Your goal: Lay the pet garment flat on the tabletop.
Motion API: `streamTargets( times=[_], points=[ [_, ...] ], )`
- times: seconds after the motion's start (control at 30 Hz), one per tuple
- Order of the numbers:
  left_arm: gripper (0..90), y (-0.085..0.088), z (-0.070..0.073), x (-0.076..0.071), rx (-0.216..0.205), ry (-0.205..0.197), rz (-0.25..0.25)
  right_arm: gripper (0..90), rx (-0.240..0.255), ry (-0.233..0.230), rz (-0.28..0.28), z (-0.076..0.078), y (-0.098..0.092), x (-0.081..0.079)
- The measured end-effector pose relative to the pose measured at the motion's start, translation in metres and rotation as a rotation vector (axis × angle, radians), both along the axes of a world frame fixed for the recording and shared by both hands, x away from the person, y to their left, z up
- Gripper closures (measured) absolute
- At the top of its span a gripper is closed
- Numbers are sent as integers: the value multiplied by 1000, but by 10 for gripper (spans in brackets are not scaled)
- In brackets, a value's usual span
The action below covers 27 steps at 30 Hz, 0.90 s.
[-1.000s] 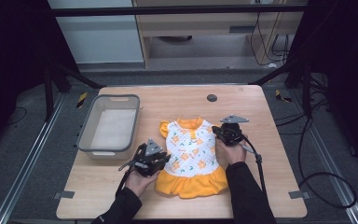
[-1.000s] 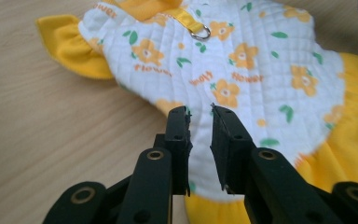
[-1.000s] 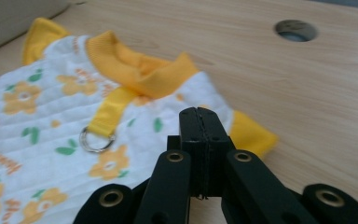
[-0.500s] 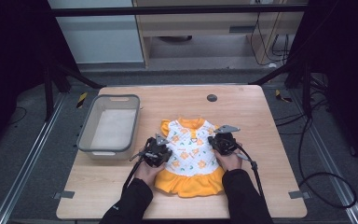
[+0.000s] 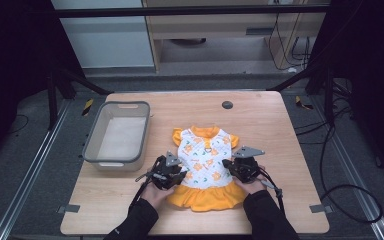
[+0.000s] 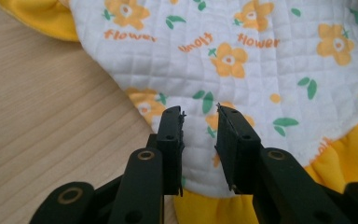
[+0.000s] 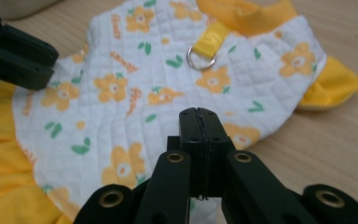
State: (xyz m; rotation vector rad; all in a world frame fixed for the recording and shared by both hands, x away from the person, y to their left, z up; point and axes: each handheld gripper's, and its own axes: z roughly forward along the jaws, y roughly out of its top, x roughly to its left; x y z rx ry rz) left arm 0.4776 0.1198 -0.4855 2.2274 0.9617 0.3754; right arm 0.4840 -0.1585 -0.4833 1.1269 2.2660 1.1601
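Lying flat on the tabletop (image 5: 280, 125), right of the grey bin (image 5: 116, 134), is the flowered dress (image 5: 206, 165). At its left edge the left gripper (image 6: 200, 121) has just been opening, jaws apart over cloth; at its right, the right gripper (image 7: 199, 114) is pressed together.

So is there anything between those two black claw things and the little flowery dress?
Nothing visible. The left gripper hovers with parted jaws right over the dress, at its left edge; those jaws have just been opening, with nothing gripped. The right gripper, jaws shut, sits at the dress's right edge.
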Motion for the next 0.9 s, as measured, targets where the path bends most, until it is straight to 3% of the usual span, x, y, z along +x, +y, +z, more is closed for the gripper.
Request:
streamTargets(
  times=[0.2, 0.37, 0.63, 0.9],
  points=[
    [702, 2, -4, -2, 11, -1, -7, 900, -65, 71, -9, -17, -1, 0],
    [686, 4, -1, -4, 3, -13, 2, 899, -40, 73, -15, -18, -1, -3],
    [568, 24, 17, -21, -67, -61, -1, 873, 41, 14, -27, -2, -15, -12],
    [418, 64, 20, -44, -119, -99, 30, 671, 101, -41, -87, 11, -45, -29]
  ],
)
